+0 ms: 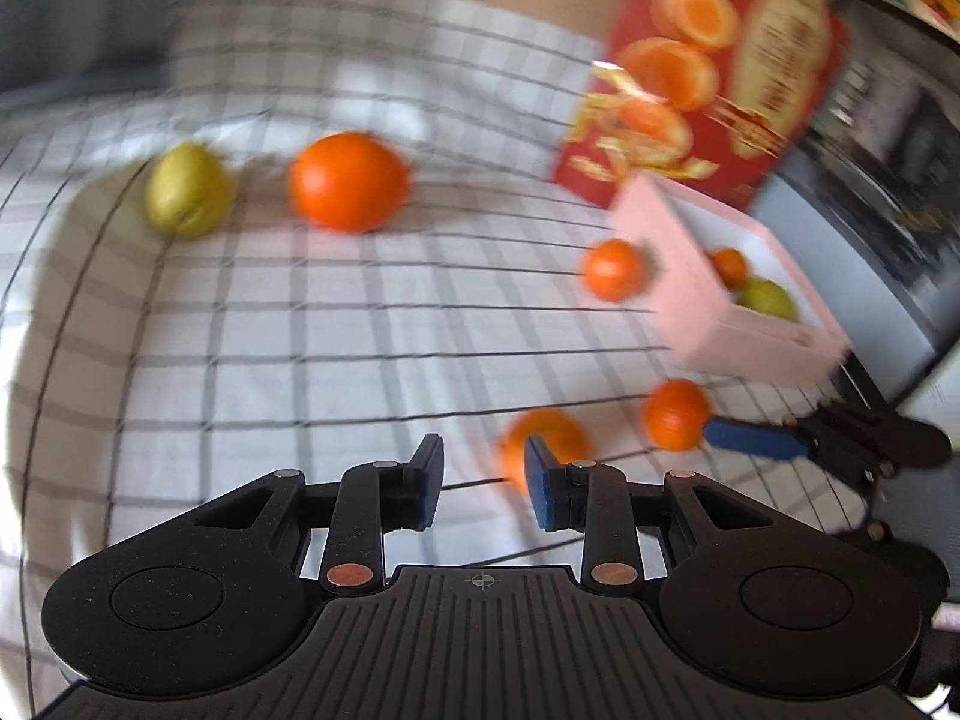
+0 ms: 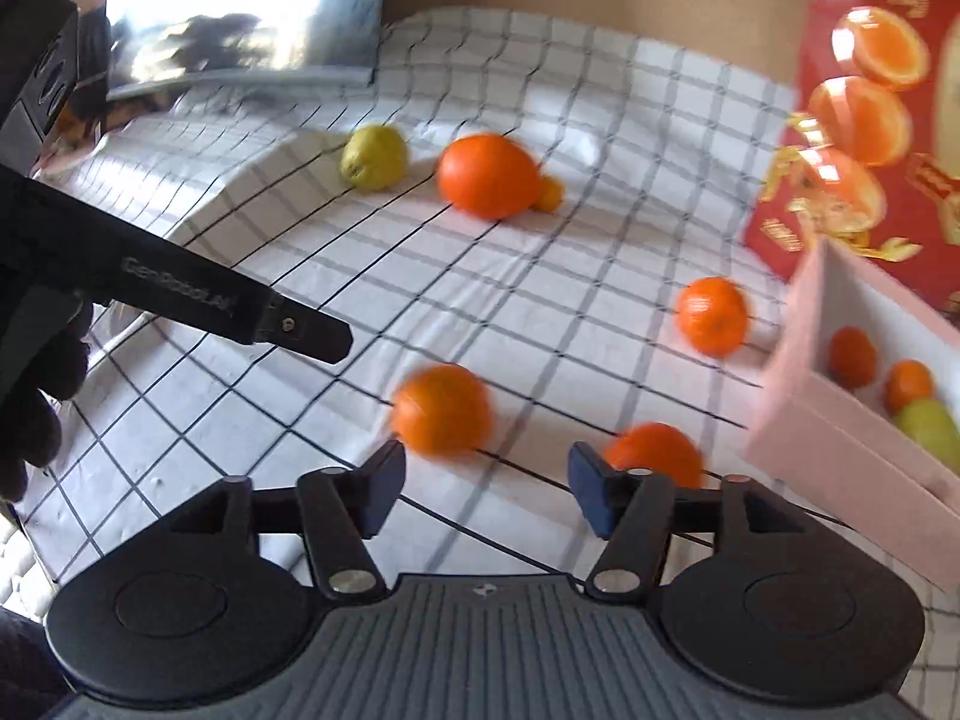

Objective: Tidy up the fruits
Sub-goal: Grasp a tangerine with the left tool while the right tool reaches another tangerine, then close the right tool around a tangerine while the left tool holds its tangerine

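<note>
Loose fruit lies on a checked cloth point(image 1: 300, 360): a yellow-green fruit point(image 1: 189, 189), a large orange point(image 1: 348, 180) and several tangerines. My left gripper point(image 1: 486, 483) holds its jaws narrowly apart with nothing between them; an orange point(image 1: 564, 438) sits just beyond its right finger. My right gripper point(image 2: 487, 492) is open and empty, with one orange point(image 2: 444, 408) ahead on the left and another point(image 2: 654, 456) behind its right finger. A pink box point(image 2: 798, 420) at the right holds two tangerines and a green fruit point(image 2: 930, 426). The left wrist view is blurred.
A red carton point(image 1: 720, 72) printed with oranges stands behind the pink box point(image 1: 690, 276). A dark appliance point(image 1: 888, 138) is at the far right. In the right wrist view a gloved hand point(image 2: 36, 372) holds the left gripper's black finger point(image 2: 306, 330) over the cloth.
</note>
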Demonstrator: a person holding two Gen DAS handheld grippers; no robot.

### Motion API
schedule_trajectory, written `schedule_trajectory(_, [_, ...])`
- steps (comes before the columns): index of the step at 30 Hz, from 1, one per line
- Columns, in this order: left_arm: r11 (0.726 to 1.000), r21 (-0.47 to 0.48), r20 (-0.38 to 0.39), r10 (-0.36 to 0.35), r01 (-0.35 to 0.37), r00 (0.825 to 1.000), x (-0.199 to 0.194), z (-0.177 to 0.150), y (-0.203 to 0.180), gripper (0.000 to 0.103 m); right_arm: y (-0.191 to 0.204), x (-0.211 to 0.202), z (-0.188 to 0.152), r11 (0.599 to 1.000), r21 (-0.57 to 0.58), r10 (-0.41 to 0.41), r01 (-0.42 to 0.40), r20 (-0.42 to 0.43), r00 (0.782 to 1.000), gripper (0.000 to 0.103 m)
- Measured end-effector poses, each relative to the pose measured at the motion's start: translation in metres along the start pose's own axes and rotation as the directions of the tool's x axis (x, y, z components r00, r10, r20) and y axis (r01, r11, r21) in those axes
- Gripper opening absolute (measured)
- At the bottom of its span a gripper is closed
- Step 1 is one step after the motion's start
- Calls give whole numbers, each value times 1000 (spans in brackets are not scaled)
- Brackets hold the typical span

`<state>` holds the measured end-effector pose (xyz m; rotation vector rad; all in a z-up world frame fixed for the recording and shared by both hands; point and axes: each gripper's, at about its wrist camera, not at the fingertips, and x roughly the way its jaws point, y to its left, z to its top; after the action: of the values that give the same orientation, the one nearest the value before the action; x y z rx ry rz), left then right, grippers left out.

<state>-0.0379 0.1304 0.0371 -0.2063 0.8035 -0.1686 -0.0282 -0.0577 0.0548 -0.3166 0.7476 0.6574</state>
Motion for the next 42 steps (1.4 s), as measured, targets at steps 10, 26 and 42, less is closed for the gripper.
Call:
schedule_trajectory(10, [970, 230, -34, 82, -72, 996, 31, -4, -56, 36, -36, -6, -36, 987, 104, -116, 122, -59, 992, 66])
schedule_trajectory(26, [977, 167, -63, 143, -131, 988, 51, 1, -37, 52, -54, -5, -50, 980, 164, -101, 110, -62, 993, 86])
schedule_trajectory(42, [995, 98, -82, 35, -27, 996, 67, 4, -33, 52, -58, -3, -56, 979, 191, -64, 78, -75, 995, 103])
